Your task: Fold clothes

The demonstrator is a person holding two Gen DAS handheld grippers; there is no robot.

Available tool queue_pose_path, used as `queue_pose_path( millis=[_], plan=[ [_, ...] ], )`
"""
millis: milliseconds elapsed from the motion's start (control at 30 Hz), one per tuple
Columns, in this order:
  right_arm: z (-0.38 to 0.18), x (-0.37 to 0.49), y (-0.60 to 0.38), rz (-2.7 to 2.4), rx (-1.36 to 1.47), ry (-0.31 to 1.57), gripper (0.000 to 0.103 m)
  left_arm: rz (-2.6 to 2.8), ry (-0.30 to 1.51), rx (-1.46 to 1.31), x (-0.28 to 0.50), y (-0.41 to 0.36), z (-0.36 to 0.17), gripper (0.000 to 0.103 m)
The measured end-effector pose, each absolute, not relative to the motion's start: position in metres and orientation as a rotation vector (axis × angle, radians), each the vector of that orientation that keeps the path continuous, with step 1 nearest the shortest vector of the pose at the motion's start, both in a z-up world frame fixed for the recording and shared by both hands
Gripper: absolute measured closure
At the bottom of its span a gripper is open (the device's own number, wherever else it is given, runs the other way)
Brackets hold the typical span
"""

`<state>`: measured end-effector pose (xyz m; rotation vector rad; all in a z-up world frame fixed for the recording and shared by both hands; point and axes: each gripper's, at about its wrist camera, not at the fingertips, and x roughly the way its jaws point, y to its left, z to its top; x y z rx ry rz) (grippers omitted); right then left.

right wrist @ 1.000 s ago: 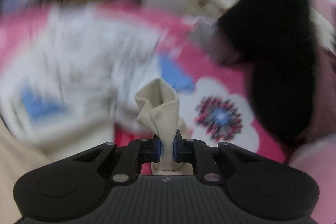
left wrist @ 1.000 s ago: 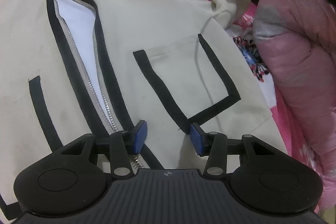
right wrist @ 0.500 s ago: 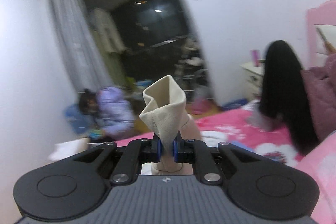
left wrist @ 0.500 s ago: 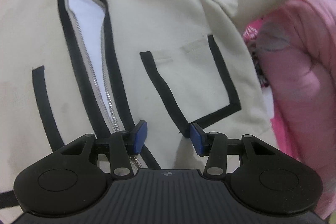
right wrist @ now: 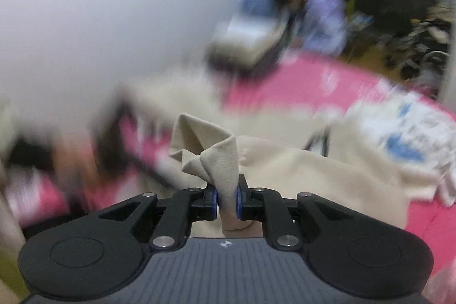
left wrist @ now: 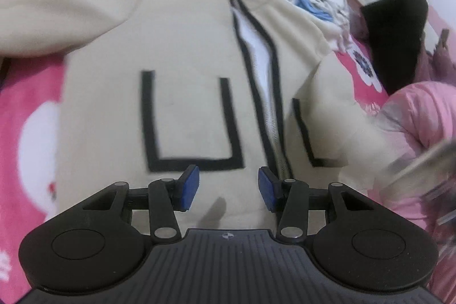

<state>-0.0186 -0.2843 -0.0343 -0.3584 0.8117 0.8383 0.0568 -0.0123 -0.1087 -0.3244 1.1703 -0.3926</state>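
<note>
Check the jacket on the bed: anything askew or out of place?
The cream jacket lies front up, its zip partly open. The right gripper pinches a bunched wad of its fabric; its jaws have just been opening slightly. The left gripper is open and empty. Nothing looks damaged.

Pink floral bedsheet [left wrist: 34, 110] at 9 o'clock; pink quilted duvet [left wrist: 421, 116] at 3; seated person [right wrist: 325, 19] at 1, blurred.

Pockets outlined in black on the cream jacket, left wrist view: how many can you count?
2. One full pocket lies left of the zip; a second pocket right of it is partly covered by a fold. Others may be hidden.
</note>
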Motion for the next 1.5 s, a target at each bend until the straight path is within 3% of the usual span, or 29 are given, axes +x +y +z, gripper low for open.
queue_pose_path(
  millis=[100,167,300,367,500,633,733,800,933,1033,1200,1300,1433,1500],
  plan=[
    [-0.121,-0.05,-0.253,0.786,-0.644,1.012,0.072,-0.418,1.183,-0.29,0.049,-0.019,-0.108,0.058],
    [-0.153,-0.073,-0.251,0.749,-0.759,1.08,0.068,-0.47,1.176,-0.246,0.044,-0.03,-0.107,0.057],
    [-0.124,-0.091,-0.282,0.676,-0.513,1.039,0.041,-0.569,1.165,-0.169,0.041,-0.058,-0.107,0.057],
    [-0.107,-0.081,-0.315,0.581,-0.254,1.021,0.036,-0.617,1.172,-0.141,0.042,-0.074,-0.11,0.057],
    [-0.104,-0.057,-0.386,0.328,0.326,0.976,0.036,-0.677,1.204,-0.081,0.043,-0.104,-0.124,0.057],
    [-0.141,-0.037,-0.416,0.215,0.695,0.975,0.039,-0.641,1.242,0.038,0.043,-0.119,-0.138,0.058],
    [-0.172,-0.013,-0.409,0.191,0.76,1.039,0.043,-0.605,1.254,0.153,0.042,-0.126,-0.145,0.075],
    [-0.183,-0.01,-0.4,0.191,0.746,1.103,0.046,-0.562,1.256,0.178,0.044,-0.12,-0.146,0.076],
    [-0.177,-0.019,-0.391,0.189,0.703,1.098,0.047,-0.596,1.245,0.108,0.048,-0.101,-0.14,0.076],
    [-0.177,-0.02,-0.385,0.148,0.65,1.073,0.051,-0.676,1.262,0.053,0.05,-0.1,-0.14,0.063],
    [-0.174,-0.02,-0.34,0.211,0.355,1.105,0.051,-0.681,1.27,0.15,0.048,-0.113,-0.155,0.062],
    [-0.16,-0.021,-0.347,0.19,0.371,1.074,0.053,-0.675,1.269,0.148,0.046,-0.12,-0.159,0.071],
    [-0.168,-0.016,-0.381,0.159,0.698,1.053,0.055,-0.646,1.279,0.097,0.045,-0.118,-0.151,0.094],
    [-0.177,-0.014,-0.389,0.149,0.814,1.061,0.058,-0.641,1.338,-0.097,0.056,-0.107,-0.142,0.094]
  ],
)
